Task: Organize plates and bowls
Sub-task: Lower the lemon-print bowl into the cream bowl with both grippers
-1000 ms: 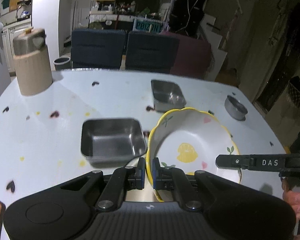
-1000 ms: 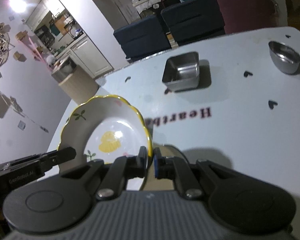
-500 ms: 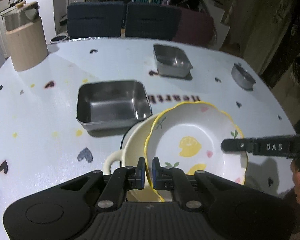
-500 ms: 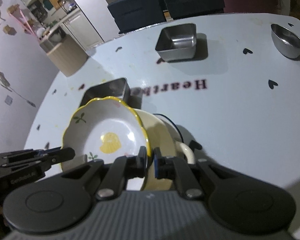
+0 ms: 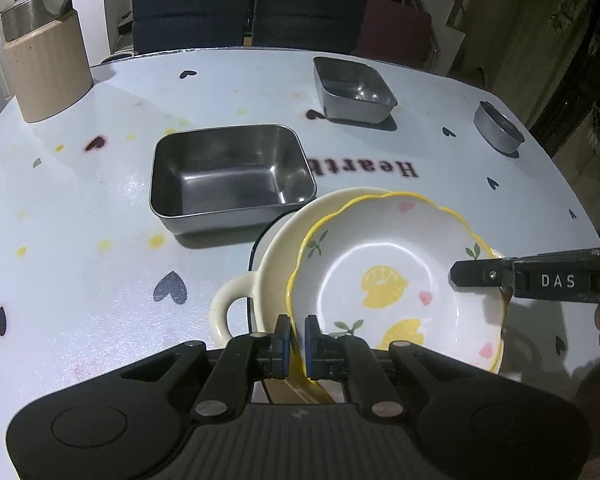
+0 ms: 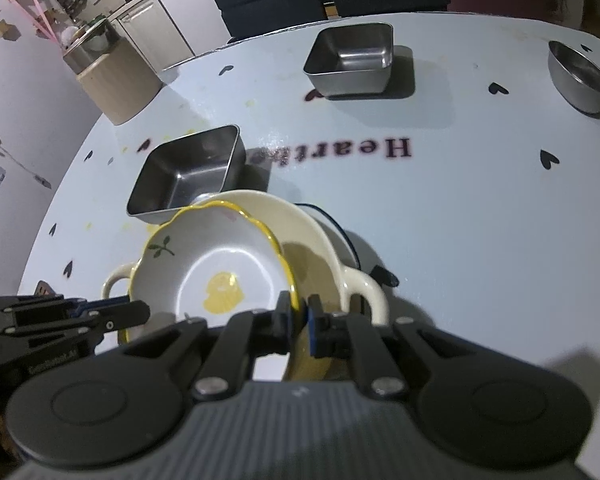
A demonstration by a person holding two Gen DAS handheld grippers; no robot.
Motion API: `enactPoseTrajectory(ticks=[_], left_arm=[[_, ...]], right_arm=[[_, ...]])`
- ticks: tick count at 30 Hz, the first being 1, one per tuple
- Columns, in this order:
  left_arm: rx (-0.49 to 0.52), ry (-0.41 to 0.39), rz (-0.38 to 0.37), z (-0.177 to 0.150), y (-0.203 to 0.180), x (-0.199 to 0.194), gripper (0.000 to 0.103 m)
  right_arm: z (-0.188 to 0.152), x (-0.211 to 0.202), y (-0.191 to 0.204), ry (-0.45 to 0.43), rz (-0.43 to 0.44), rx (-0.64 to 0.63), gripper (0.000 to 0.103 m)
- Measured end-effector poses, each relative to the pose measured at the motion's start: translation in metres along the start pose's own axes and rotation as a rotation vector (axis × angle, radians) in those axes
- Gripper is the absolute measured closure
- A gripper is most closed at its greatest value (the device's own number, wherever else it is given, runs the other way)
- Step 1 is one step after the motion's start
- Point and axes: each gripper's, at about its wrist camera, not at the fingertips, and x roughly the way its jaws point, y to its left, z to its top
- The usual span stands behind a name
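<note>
The left gripper has its fingers clamped on the near rim of the lemon plate, a white scalloped plate with a yellow edge, painted lemons, green leaves and small pink hearts; the right gripper has its fingers pinched on the opposite rim of the same plate, so the plate hangs between the two pairs of fingers; in the left wrist view the right gripper's side reaches in from the right and bears the white letters "DAS"; in the right wrist view the left gripper shows at lower left with small pale lettering too blurred to read fully.

Directly beneath the plate, just ahead of both pairs of fingers, sits a cream two-handled dish; whether the plate touches it cannot be told; a dark-rimmed item peeks from under the dish.

Beyond the left fingers, just behind the dish, stands a large rectangular steel tray; farther ahead lies a smaller steel tray; far ahead to the right is a small round steel bowl; far ahead to the left a beige ribbed canister with a metal top.

The tabletop is pale, printed with dark hearts and the upside-down word "Heart…", its end hidden by the large tray; behind the chairs a sign reads "PRIZON".
</note>
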Motion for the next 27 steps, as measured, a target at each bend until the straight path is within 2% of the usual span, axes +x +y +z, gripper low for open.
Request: enactPoseTrajectory(ticks=[16,27], left_arm=[[-0.001,-0.006,-0.014,0.002,0.005,0.001,0.096],[0.007,-0.01,-0.02,0.003,0.006,0.001,0.097]], right_arm=[[0.005,0.009,0.004,0.026,-0.027,0.017,0.094],[0.006,0.014,-0.001,0.05,-0.015,0.049,0.093]])
